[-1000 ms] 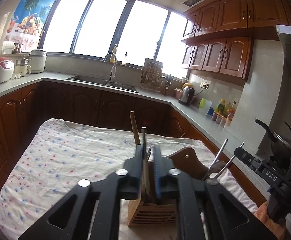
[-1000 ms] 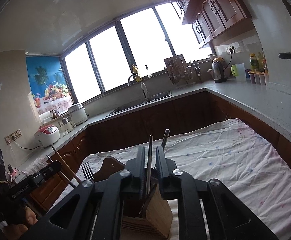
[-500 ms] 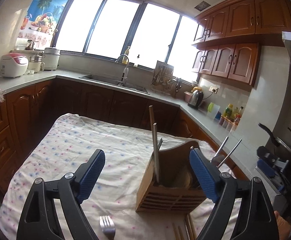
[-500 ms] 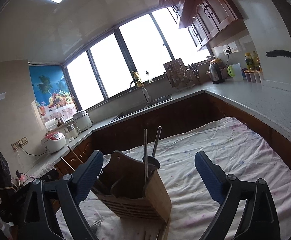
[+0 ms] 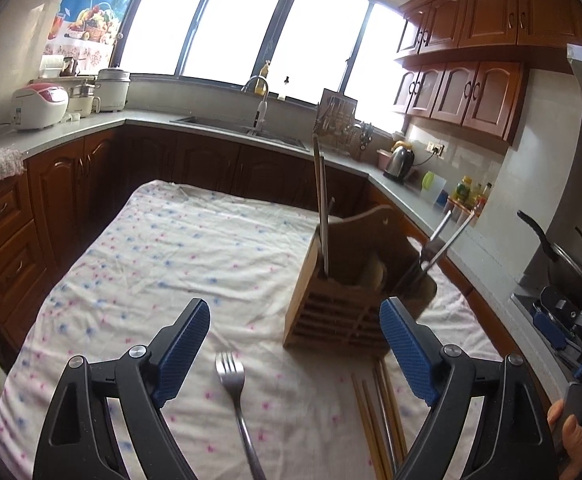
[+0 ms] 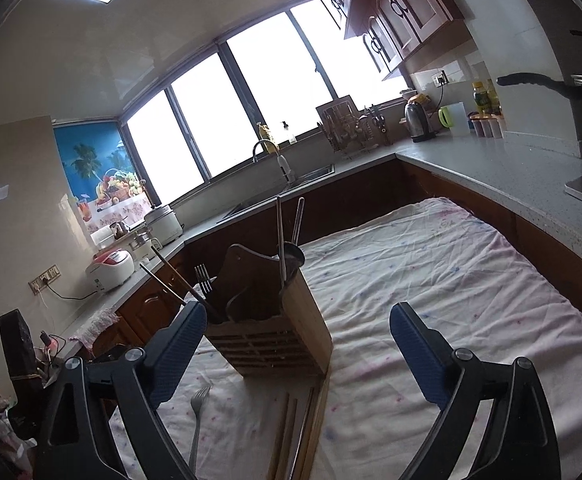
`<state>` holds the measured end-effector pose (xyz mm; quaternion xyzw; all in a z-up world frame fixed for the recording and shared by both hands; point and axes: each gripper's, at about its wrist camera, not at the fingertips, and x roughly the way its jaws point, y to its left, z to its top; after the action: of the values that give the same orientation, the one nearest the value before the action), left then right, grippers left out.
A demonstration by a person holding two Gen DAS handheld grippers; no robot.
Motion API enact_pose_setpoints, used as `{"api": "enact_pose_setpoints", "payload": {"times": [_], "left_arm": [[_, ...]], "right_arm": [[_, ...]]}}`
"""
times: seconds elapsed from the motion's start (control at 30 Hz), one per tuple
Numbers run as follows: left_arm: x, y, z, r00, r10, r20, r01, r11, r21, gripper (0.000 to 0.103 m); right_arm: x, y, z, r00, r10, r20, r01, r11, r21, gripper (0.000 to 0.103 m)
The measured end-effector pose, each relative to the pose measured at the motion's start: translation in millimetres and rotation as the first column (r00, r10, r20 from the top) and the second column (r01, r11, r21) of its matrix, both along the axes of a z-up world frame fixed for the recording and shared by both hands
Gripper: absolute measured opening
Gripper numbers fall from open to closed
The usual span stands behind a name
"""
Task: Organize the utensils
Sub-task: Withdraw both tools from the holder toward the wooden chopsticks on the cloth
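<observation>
Your left gripper [image 5: 295, 344] points forward and a little downward over the cloth-covered surface [image 5: 151, 264]; its blue-padded fingers [image 5: 181, 344] are spread wide with nothing between them, having just been opening; the fork [image 5: 235, 396] lies flat on the cloth in the gap, tines toward 12 o'clock, untouched by either pad; the wooden utensil holder [image 5: 343, 300] stands upright at about 1 o'clock from that gripper, partly behind the right-hand finger; chopsticks [image 5: 319, 204] rise from its left compartment, and more handles lean out at its right side; loose chopsticks [image 5: 379, 412] lie on the cloth just in front of the holder, at 5 o'clock from it.

Your right gripper [image 6: 297, 356] is likewise tipped slightly downward, its fingers [image 6: 419, 360] wide apart and bare, having just been opening too; the holder sits at 11 o'clock from it, near the left-hand pad; whether they touch, you cannot tell; your hand [image 5: 571, 430] shows at the left view's right edge, wrapped round the right gripper's grip.
</observation>
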<state>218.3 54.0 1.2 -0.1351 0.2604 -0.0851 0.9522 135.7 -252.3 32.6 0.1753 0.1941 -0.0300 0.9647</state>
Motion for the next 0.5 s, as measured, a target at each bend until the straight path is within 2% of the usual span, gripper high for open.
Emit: {"api": "enact_pose_setpoints", "payload": {"times": [0.5], "left_arm": [[-48, -10, -5, 0.996, -0.017, -0.09, 0.019, 1.0, 0.02, 0.087]], "right_arm": [[-38, -3, -34, 0.995, -0.017, -0.095, 0.02, 1.0, 0.025, 0.094]]}}
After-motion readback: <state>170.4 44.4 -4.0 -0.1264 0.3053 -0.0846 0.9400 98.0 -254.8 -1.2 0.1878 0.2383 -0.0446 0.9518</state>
